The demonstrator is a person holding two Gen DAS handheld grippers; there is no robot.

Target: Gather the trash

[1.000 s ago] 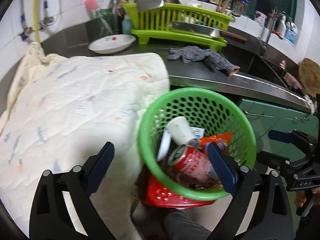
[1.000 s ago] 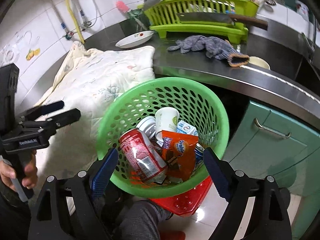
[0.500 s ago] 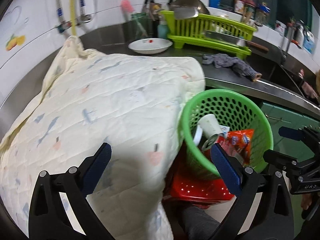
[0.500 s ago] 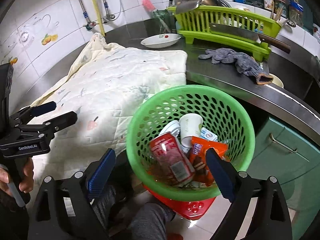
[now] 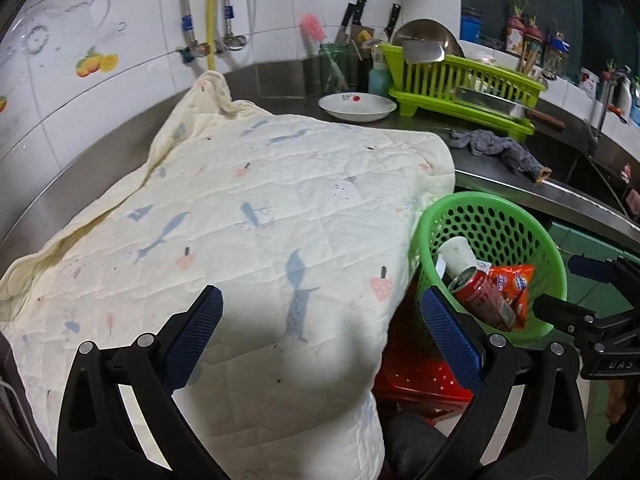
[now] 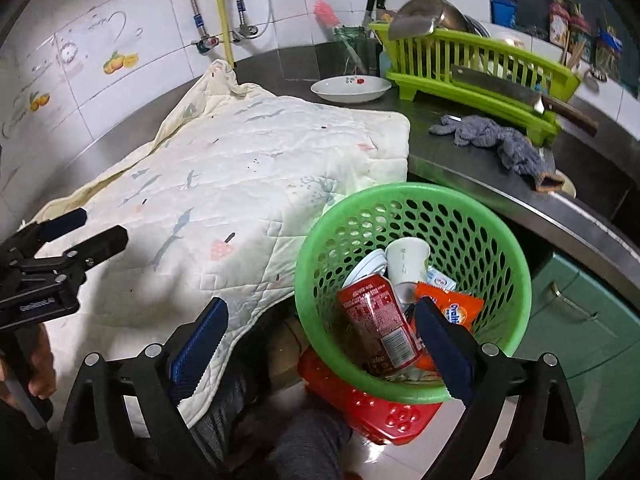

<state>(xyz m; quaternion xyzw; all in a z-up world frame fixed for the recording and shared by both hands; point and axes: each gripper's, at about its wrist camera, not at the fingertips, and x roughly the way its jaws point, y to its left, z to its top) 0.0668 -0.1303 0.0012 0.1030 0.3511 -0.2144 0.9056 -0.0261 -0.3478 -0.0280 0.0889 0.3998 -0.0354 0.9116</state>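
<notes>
Green perforated basket (image 6: 412,280), lower right of the right wrist frame, mouth tilted toward the camera, resting on a red basket (image 6: 372,408); inside, a red can (image 6: 380,324) lies with its long axis running from upper left to lower right, top end up, beside a white paper cup (image 6: 406,264) and an orange wrapper (image 6: 452,308). Right gripper (image 6: 320,352) has just been opening, jaws wide apart and empty; left gripper (image 5: 320,336) likewise spread, holding nothing. Compared with a second ago, both views have shifted left, so the cream quilt (image 5: 240,216) now fills more of each frame.

a quilted blanket (image 5: 248,216) covers the steel counter (image 6: 480,168); white dish (image 6: 351,89) beside lime dish rack (image 6: 472,68).
</notes>
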